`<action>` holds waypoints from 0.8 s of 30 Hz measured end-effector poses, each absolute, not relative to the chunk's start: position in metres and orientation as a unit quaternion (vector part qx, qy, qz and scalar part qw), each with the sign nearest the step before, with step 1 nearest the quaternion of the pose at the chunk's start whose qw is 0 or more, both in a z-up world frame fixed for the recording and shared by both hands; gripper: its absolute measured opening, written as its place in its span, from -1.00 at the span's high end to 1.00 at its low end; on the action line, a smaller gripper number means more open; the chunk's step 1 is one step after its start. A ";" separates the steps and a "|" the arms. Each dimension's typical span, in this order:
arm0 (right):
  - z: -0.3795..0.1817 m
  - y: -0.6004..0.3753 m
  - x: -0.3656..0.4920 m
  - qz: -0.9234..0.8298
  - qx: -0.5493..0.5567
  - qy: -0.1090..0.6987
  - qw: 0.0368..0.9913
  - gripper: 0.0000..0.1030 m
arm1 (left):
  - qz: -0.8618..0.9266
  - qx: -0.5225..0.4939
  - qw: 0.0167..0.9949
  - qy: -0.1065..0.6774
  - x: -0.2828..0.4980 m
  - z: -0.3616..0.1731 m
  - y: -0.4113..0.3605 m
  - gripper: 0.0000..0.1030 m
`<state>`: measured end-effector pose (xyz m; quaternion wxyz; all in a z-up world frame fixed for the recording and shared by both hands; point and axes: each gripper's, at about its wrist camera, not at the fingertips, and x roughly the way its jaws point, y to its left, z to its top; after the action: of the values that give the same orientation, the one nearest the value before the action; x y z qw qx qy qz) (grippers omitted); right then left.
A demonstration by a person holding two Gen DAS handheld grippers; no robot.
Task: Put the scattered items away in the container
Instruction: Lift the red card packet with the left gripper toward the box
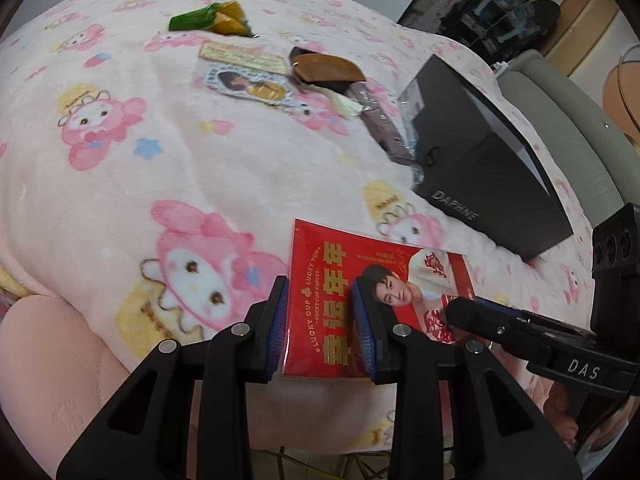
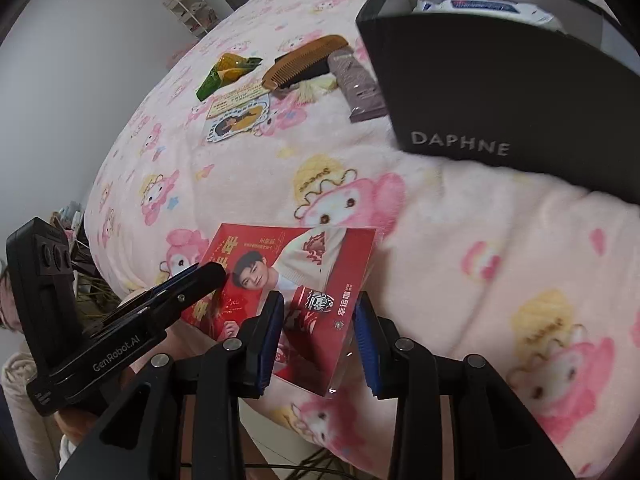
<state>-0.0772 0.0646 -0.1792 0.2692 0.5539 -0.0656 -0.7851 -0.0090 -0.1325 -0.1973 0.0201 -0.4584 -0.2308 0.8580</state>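
A red photo card [image 1: 340, 292] in a clear sleeve lies at the near edge of the pink blanket; it also shows in the right wrist view [image 2: 304, 280]. My left gripper [image 1: 320, 312] is open, its jaws astride the card's left end. My right gripper [image 2: 320, 320] is open, its jaws astride the card's right end. The black DAPHNE box [image 1: 480, 152] stands at the right, open, with a white wipes pack [image 2: 480, 6] inside. A wooden comb [image 2: 304, 58], a brown tube [image 2: 360, 84], a green-yellow wrapper [image 2: 224, 72] and a sticker card [image 2: 236, 114] lie farther back.
The pink cartoon blanket [image 1: 160, 140] covers the whole surface and drops off at the near edge. A grey chair [image 1: 560, 120] stands beyond the box. A white wall [image 2: 80, 60] and shelves are at the far left.
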 end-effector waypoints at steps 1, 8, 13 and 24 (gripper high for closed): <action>-0.177 0.068 -0.076 -0.786 0.552 -0.067 0.270 0.38 | 0.858 -0.457 0.023 -0.233 -0.008 -0.195 -0.131 0.39; -0.157 0.089 -0.065 -0.797 0.534 -0.074 0.271 0.38 | 0.867 -0.444 0.045 -0.222 -0.007 -0.167 -0.112 0.39; -0.139 0.110 -0.061 -0.809 0.520 -0.092 0.257 0.38 | 0.878 -0.431 0.063 -0.201 -0.004 -0.142 -0.094 0.39; -0.093 0.142 -0.049 -0.842 0.473 -0.091 0.244 0.37 | 0.888 -0.413 0.094 -0.182 -0.005 -0.105 -0.060 0.39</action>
<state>-0.0491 0.1418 -0.0927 0.2443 0.4726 -0.0909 -0.8418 -0.0049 -0.0602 -0.1048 0.0938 -0.4125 -0.1818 0.8877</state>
